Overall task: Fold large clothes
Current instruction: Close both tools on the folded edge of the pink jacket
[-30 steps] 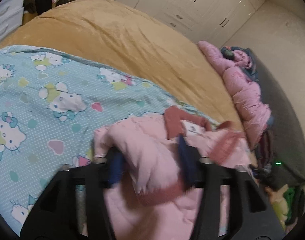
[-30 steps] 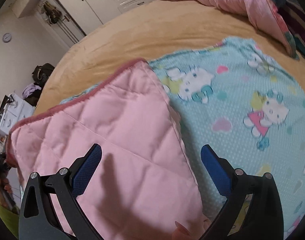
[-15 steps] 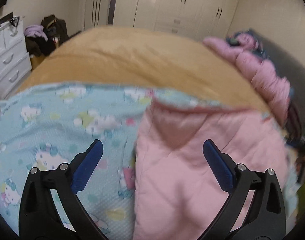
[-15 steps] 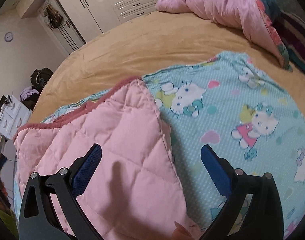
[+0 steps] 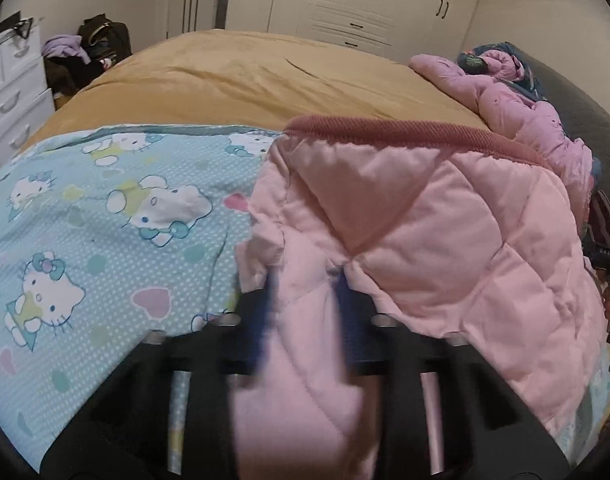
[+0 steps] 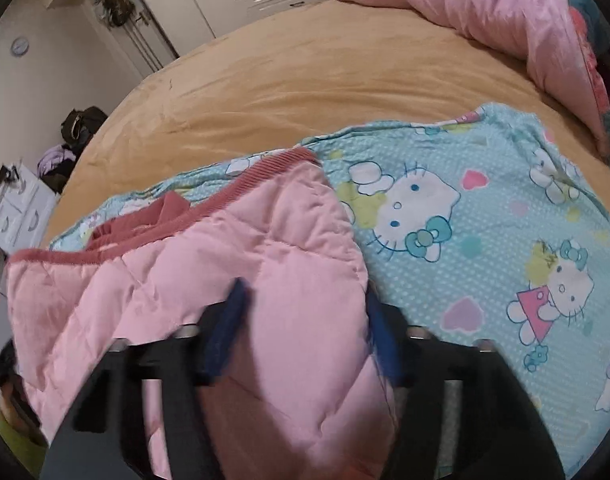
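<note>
A pink quilted jacket (image 5: 445, 240) with a dark pink ribbed hem lies on a blue Hello Kitty blanket (image 5: 85, 220) on the bed. My left gripper (image 5: 305, 300) is shut on a fold of the jacket's left edge. In the right wrist view the jacket (image 6: 185, 280) lies at the lower left on the blanket (image 6: 505, 220). My right gripper (image 6: 305, 328) has closed on the jacket's right edge, with pink fabric bunched between its blue pads. Both grippers are motion-blurred.
A tan bedspread (image 5: 265, 76) covers the bed beyond the blanket. A second pink puffy garment (image 5: 525, 112) lies at the far right, also seen in the right wrist view (image 6: 485, 8). White wardrobes (image 5: 365, 4) and a white dresser (image 5: 9, 88) stand around the bed.
Half a second ago both grippers were open above the jacket. Both have now moved down and closed on its fabric, the left on the left edge, the right on the right edge.
</note>
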Available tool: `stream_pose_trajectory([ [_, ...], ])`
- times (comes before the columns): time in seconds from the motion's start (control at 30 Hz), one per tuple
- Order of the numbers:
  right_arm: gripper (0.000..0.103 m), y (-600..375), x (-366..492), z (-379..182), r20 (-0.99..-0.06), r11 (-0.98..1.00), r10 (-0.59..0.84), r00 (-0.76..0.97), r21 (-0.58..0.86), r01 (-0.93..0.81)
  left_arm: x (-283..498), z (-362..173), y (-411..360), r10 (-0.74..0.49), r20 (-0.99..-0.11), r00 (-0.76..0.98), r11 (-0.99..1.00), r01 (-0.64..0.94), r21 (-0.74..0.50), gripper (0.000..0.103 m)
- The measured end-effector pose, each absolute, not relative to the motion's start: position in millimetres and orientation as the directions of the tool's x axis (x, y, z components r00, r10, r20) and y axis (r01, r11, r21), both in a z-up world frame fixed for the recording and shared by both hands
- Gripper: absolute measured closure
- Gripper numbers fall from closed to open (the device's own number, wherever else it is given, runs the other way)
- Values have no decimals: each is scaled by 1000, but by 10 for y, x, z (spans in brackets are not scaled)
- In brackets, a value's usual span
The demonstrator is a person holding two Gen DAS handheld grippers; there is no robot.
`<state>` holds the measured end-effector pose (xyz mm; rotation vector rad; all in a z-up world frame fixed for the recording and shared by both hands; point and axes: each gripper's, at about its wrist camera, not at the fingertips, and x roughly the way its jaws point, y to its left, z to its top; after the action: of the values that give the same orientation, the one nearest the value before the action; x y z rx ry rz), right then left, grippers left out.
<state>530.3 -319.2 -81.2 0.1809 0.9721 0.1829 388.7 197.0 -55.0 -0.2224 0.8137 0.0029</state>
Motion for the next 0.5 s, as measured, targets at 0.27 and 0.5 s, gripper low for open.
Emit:
stream_pose_trajectory([
  [0.27,83,-3315,4833,-420,-698,972,225,680,209,-108,3359,-195,2004,-83,-594,800,970,-73,-233,101],
  [0.5,85,-3356,4814,280,-550,944,294,782,296,-147,3334,274,1936,-64,-506,860,968,-70,-241,101],
])
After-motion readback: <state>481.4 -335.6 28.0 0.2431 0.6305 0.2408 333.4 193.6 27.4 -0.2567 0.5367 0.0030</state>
